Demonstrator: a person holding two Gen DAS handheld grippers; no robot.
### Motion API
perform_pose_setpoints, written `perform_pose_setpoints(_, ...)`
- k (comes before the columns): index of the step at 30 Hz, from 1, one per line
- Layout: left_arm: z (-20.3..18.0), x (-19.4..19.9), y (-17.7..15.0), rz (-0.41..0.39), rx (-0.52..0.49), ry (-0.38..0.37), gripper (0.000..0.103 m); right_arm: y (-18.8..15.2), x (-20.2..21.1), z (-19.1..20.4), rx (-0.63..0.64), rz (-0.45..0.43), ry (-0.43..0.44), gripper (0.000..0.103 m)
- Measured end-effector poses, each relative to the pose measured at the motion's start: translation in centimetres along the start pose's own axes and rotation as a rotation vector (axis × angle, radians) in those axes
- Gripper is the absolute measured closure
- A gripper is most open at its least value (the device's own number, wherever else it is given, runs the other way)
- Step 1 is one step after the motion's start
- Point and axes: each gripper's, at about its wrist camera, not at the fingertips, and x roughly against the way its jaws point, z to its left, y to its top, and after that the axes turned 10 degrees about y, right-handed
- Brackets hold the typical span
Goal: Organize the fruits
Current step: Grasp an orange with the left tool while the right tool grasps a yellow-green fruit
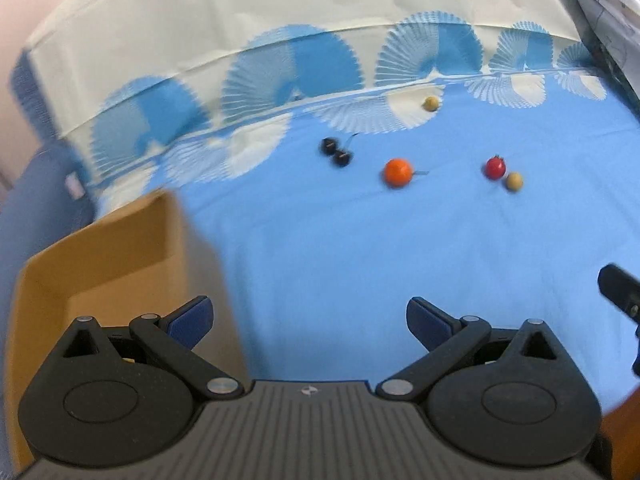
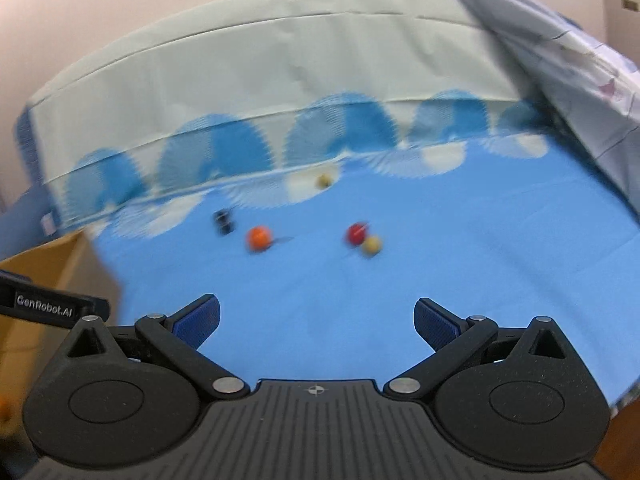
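Note:
Small fruits lie on a blue cloth (image 1: 340,248). There is an orange fruit (image 1: 397,172), a red one (image 1: 495,167), a tan one beside it (image 1: 514,181), another tan one farther back (image 1: 431,103), and two dark ones (image 1: 336,152). The right wrist view shows them too: orange (image 2: 259,238), red (image 2: 355,233), tan (image 2: 371,245), far tan (image 2: 323,180), dark (image 2: 224,221). My left gripper (image 1: 310,320) is open and empty, well short of the fruits. My right gripper (image 2: 316,320) is open and empty too.
A brown cardboard box (image 1: 100,248) stands at the left, also in the right wrist view (image 2: 48,264). A white and blue fan-patterned cloth (image 1: 280,40) rises behind. Crumpled pale fabric (image 2: 560,64) lies at the right.

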Motion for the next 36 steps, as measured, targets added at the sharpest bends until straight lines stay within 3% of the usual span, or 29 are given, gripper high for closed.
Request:
perform_pose_setpoints(8, -7.7, -11.0, 6.4, -0.058, -0.095, -0.045, 0.000, 2.0, -12.6, -5.9, -0.002, 0.075, -0.046, 0.001)
perform_pose_setpoints(15, -10.5, -18.8, 9.7, 0.053, -0.017, -0.207, 0.000, 2.2, -21.0, -8.8, 0.010, 0.131, -0.069, 0.001)
perform_pose_setpoints(19, -11.5, -22.3, 10.7, 0.133, 0.018, -0.213, 0.000, 1.9, -24.3, -9.7, 0.026, 0.152, -0.072, 0.001)
perform_pose_setpoints(22, -12.3, -22.4, 10.6, 0.097, -0.006, -0.183, 0.000, 0.5, -24.7, -8.9, 0.134, 0.083, -0.116, 0.001)
perform_pose_setpoints(34, -12.1, -22.8, 11.8, 0.126, -0.020, -0.196, 0.000, 0.7, -25.0, -9.5, 0.123, 0.086, -0.110, 0.001)
perform_pose_setpoints(35, -12.0, -22.6, 11.9, 0.126, -0.010, -0.194, 0.001, 0.8, -25.0, -9.4, 0.127, 0.092, -0.113, 0.001)
perform_pose_setpoints(36, -11.8, -22.4, 11.9, 0.118, -0.002, -0.194, 0.012, 0.9, -25.0, -9.3, 0.126, 0.099, -0.111, 0.003)
